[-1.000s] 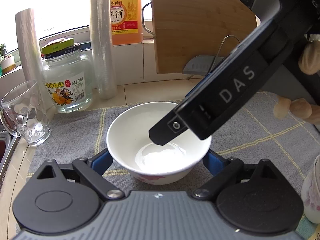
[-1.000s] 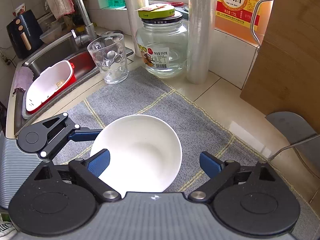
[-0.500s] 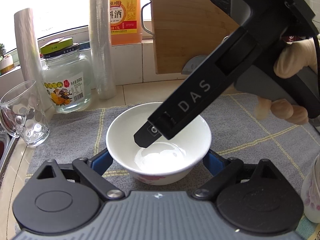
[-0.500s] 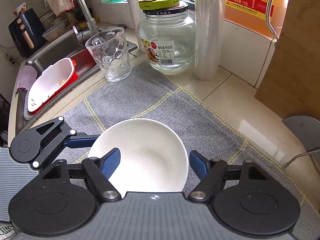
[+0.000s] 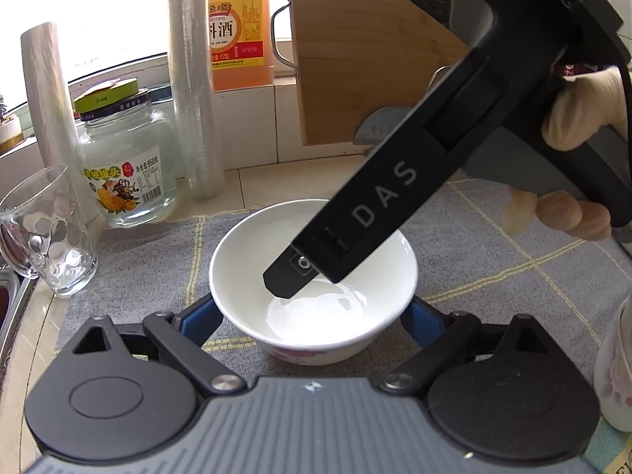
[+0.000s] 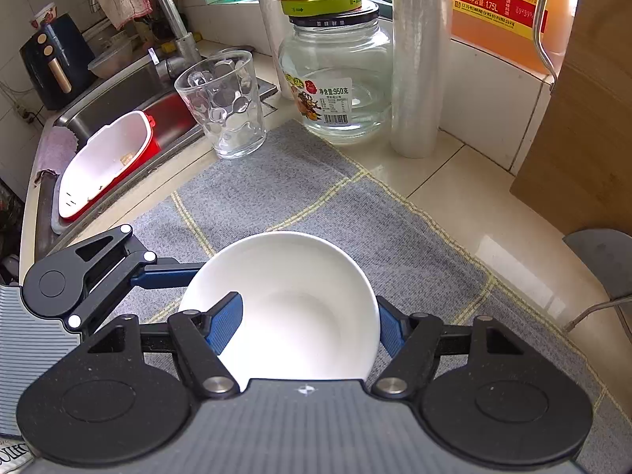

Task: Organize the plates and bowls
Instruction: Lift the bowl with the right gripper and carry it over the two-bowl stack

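The right hand-held gripper (image 6: pixel 306 324) has just been closing and now clamps the bowl's (image 6: pixel 292 316) wall.

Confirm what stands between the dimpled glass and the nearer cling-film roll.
A clear glass jar with a green lid stands between the glass and the roll. It is clearest in the right wrist view; the left wrist view agrees.

Bright window daylight, glare on white surfaces, fisheye-bent edges.

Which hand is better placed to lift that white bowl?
Probably right: the right gripper has jaws that have just been closing on the white bowl, one finger inside, one outside. The left gripper only flanks it, wide.
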The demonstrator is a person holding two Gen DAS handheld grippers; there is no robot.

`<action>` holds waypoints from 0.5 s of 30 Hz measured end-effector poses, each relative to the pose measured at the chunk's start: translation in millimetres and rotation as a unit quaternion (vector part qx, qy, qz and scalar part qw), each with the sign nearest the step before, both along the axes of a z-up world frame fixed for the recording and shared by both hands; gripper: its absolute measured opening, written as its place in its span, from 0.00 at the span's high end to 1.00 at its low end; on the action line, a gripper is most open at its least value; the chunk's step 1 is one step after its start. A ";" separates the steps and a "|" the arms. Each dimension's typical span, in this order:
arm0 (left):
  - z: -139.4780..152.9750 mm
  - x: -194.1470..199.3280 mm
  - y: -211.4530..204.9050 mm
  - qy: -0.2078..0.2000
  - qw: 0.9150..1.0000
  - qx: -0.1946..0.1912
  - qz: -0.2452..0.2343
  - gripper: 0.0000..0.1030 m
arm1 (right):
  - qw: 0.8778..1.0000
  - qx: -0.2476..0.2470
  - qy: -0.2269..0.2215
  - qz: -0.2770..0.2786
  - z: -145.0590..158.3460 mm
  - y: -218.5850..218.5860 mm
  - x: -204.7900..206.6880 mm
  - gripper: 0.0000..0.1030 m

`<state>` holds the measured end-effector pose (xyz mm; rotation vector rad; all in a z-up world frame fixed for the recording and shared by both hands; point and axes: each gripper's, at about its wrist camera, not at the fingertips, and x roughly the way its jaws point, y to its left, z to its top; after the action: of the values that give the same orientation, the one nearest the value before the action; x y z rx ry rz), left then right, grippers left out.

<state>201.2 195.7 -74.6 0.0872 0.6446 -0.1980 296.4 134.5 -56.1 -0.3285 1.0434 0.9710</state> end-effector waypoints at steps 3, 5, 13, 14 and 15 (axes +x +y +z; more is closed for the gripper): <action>1.3 -1.8 -0.9 0.000 1.000 0.003 -0.003 0.07 | 1.000 0.001 0.000 0.000 2.1 -1.3 -2.2 0.26; 3.6 -4.3 -1.1 0.001 1.000 0.003 -0.005 0.07 | 1.000 0.004 0.001 0.000 4.0 -3.0 -4.3 0.26; 19.1 -19.5 -6.3 0.007 1.000 0.009 -0.019 0.07 | 1.000 0.024 0.009 -0.003 18.5 -17.3 -19.6 0.26; 21.0 -21.6 -7.5 0.009 1.000 0.009 -0.020 0.07 | 1.000 0.027 0.009 -0.004 20.6 -19.3 -22.1 0.26; 22.4 -23.6 -8.5 0.009 1.000 0.009 -0.021 0.07 | 1.000 0.029 0.008 -0.004 22.4 -21.1 -25.0 0.26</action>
<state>177.6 187.2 -52.2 0.1166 0.6638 -0.2341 271.4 113.4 -33.7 -0.2693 1.0292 0.9959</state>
